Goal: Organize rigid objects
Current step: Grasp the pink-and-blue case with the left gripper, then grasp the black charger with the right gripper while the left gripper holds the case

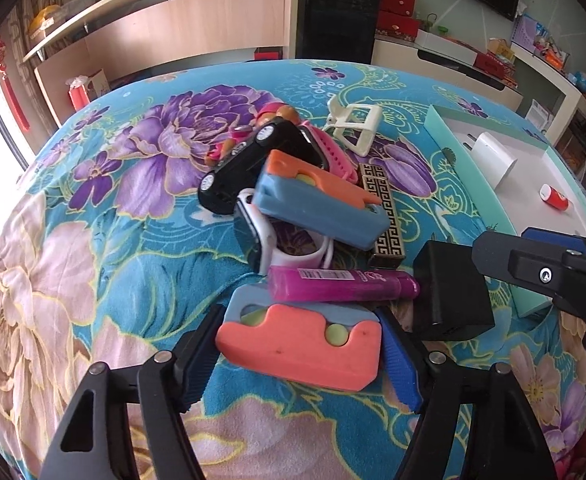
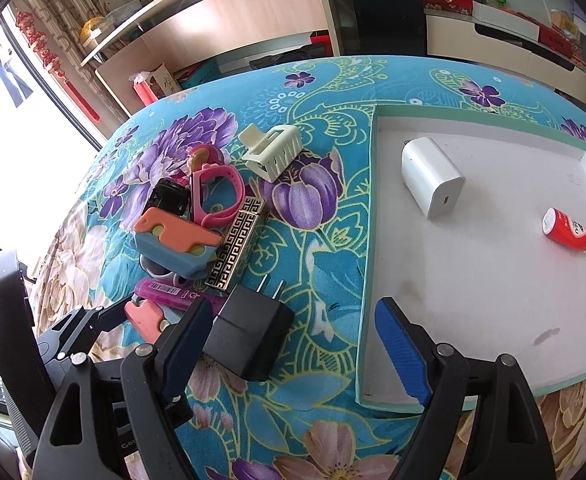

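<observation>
A pile of small objects lies on the flowered cloth. My left gripper (image 1: 299, 356) is shut on an orange and blue block toy (image 1: 305, 340) at the near end of the pile, one pad against each side. A magenta tube (image 1: 341, 286) lies just behind it. My right gripper (image 2: 293, 348) stands open. A black plug charger (image 2: 249, 336) lies between its fingers, close to the left finger, and the right finger hangs over the tray. The teal-rimmed tray (image 2: 473, 280) holds a white charger (image 2: 431, 178) and a small red bottle (image 2: 569, 230).
Farther back in the pile are a second orange and blue toy (image 1: 317, 200), a black toy car (image 1: 249, 164), a white watch (image 1: 261, 236), a pink watch (image 2: 217, 196), a gold patterned case (image 2: 237, 248) and a cream hair clip (image 2: 273, 152). Shelves and cabinets stand beyond the table.
</observation>
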`<action>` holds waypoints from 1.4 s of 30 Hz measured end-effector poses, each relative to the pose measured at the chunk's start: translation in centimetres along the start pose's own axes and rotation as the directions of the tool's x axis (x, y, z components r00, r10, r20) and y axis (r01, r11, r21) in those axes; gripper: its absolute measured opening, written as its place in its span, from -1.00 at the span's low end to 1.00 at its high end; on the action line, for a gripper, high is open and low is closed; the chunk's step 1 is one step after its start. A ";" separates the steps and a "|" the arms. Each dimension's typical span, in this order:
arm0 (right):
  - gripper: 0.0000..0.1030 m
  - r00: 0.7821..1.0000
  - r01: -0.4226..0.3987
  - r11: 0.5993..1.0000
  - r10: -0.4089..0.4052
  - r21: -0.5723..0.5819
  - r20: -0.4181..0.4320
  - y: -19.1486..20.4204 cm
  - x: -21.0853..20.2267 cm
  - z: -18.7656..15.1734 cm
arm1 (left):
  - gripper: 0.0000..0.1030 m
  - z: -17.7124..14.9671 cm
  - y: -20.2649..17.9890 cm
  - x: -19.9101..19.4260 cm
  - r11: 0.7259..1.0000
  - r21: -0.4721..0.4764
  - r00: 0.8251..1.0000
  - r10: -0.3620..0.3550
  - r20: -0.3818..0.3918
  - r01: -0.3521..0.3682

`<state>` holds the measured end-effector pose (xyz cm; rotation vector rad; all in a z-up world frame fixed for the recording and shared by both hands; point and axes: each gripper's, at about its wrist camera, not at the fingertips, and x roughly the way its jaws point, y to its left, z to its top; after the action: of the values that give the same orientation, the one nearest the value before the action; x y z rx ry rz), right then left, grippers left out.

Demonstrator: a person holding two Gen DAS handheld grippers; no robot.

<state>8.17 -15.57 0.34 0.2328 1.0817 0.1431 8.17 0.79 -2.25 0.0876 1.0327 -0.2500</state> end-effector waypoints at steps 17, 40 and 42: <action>0.43 1.000 0.024 0.985 -0.023 -0.171 0.012 3.4 -0.2 -0.6 | 0.48 -0.3 6.6 -3.2 0.952 -0.278 0.990 0.139 0.035 -0.124; 0.34 0.990 0.123 0.969 -0.135 -0.212 -0.047 3.7 2.9 -1.2 | 0.48 -0.3 6.4 -2.6 0.954 -0.271 0.991 0.134 0.010 -0.127; 0.27 0.988 0.135 0.966 -0.148 -0.221 -0.041 3.8 3.1 -1.2 | 0.48 -0.3 6.3 -2.5 0.955 -0.269 0.991 0.132 0.009 -0.125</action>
<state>8.52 -11.00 -1.90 -0.0463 1.1261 0.1393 8.21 7.35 -0.55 -0.0933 1.0206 0.0086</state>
